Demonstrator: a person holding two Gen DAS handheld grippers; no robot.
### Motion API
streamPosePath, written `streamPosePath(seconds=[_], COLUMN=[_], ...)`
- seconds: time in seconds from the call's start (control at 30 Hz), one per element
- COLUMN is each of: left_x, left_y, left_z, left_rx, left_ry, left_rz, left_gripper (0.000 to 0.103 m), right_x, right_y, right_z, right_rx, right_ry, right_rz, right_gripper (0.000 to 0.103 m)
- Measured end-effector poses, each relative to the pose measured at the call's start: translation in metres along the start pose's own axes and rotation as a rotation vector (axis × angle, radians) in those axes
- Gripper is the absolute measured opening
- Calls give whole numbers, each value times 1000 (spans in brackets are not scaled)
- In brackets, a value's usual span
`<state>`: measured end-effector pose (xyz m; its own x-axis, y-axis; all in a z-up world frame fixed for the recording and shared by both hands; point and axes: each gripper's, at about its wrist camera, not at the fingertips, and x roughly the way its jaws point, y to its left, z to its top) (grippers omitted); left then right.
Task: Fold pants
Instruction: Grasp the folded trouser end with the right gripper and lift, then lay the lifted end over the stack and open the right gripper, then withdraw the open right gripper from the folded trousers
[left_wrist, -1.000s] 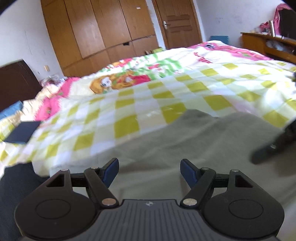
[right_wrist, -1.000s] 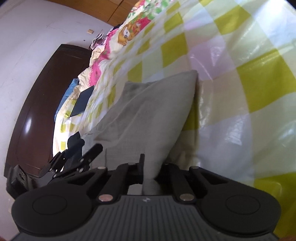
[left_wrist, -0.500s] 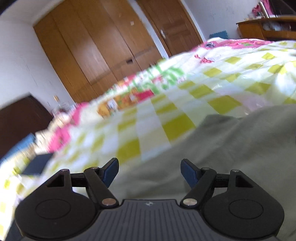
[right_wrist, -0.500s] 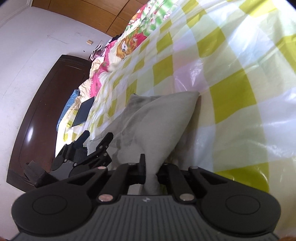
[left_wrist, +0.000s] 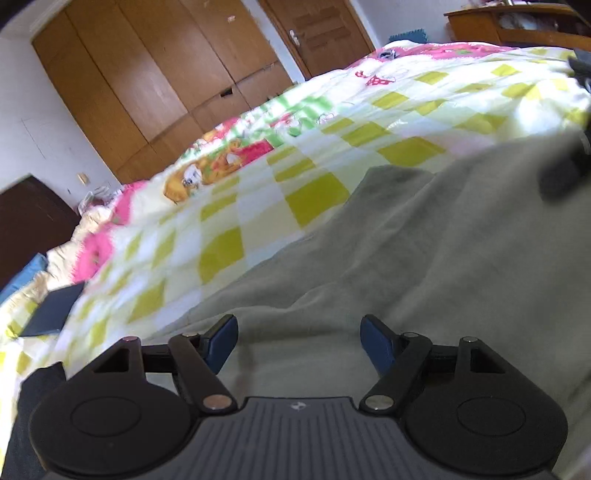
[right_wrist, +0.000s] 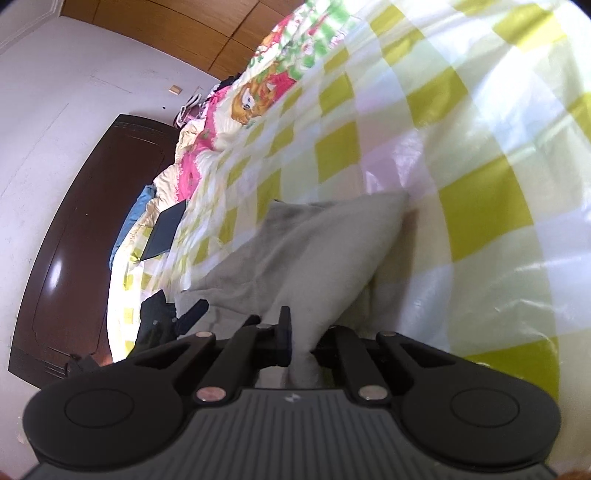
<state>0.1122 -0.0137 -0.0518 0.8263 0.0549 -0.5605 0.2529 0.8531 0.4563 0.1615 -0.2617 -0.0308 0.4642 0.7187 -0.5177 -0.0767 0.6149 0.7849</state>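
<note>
Grey pants lie spread on a yellow-checked bed cover. My left gripper hovers low over their near part. It is open, and nothing is between its blue pads. In the right wrist view, my right gripper is closing tight on a raised fold of the pants. Its pads press on the cloth, which hangs up off the bed cover. One dark right-gripper finger shows blurred at the left wrist view's right edge. The left gripper shows at the lower left of the right wrist view.
A dark blue flat item lies on the bed near the dark wooden headboard. A cartoon-print quilt covers the far side. A wooden wardrobe, a door and a wooden desk stand beyond the bed.
My left gripper has rolled and sunk closer to the pants, still open. My right gripper has risen a little with the fold still pinched, so more of the bed cover shows.
</note>
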Motion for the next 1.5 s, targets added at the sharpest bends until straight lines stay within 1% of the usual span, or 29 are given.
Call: streamPosePath(seconds=[0.1,0.17,0.23,0.27,0.3,0.37,0.4,0.47,0.57,0.63,0.7,0.77,0.8,0.83,0.9,1.03,1.13,1.17,1.23,1.33,1.4,1.5], left_x=[-12,-13,-21,-23,-22,-24,-26,-28,-33,-34,-33,-34,-36,-37,-41,-44,-47,-48,-52,-61,-63,-71], left_y=[10,12,15,16,16,18,22,31,40,45,56,67,71,75,82,94,95,95,97,102,106,114], left_z=[0,-8,-15,-17,-22,-31,-33,-35,-44,-52,-57,-61,-64,-68,-76,-84,-86,-87,-90,-96,-100,-106], left_rx=[-47,-61,-71,-79,-88,-119,-146,-199,-226,-258,-324,-368,-384,-400,-432,-499,-502,-502,-513,-539,-556,-597], left_ry=[-13,3,-26,-27,-8,-20,-19,-1,-12,-12,-6,-1,-5,-6,-8,-10,-11,-11,-14,-20,-15,-11], left_rz=[-5,-14,9,4,-12,-19,-36,-88,-127,-151,-189,-213,-217,-225,-233,-257,-258,-260,-266,-270,-274,-278], left_gripper=[86,87,86,86,86,86,86,86,86,86,86,86,86,87,87,87,87,87,87,87,87,87], right_x=[-2,-2,-1,0,2,10,16,30,59,84,111,135,143,150,157,161,162,160,155,148,151,162], right_y=[19,33,51,60,71,98,113,140,181,207,227,241,244,245,247,255,258,258,258,248,240,233], right_z=[4,8,11,12,13,12,11,10,2,-8,-21,-35,-42,-47,-55,-64,-66,-67,-66,-56,-45,-32], right_rx=[-37,-64,-101,-116,-139,-214,-252,-298,-397,-484,-542,-593,-600,-598,-587,-603,-554,-553,-582,-628,-625,-625], right_ry=[-8,-14,-21,-22,-22,-22,-21,-6,23,54,82,139,170,201,246,273,343,353,340,280,258,252], right_rz=[-12,-19,-29,-34,-42,-77,-87,-79,-99,-126,-158,-191,-190,-178,-158,-107,-6,3,-27,-136,-193,-227], right_gripper=[5,5,5,5,5,5,5,5,5,6,10,11,15,21,25,25,25,24,25,28,28,28])
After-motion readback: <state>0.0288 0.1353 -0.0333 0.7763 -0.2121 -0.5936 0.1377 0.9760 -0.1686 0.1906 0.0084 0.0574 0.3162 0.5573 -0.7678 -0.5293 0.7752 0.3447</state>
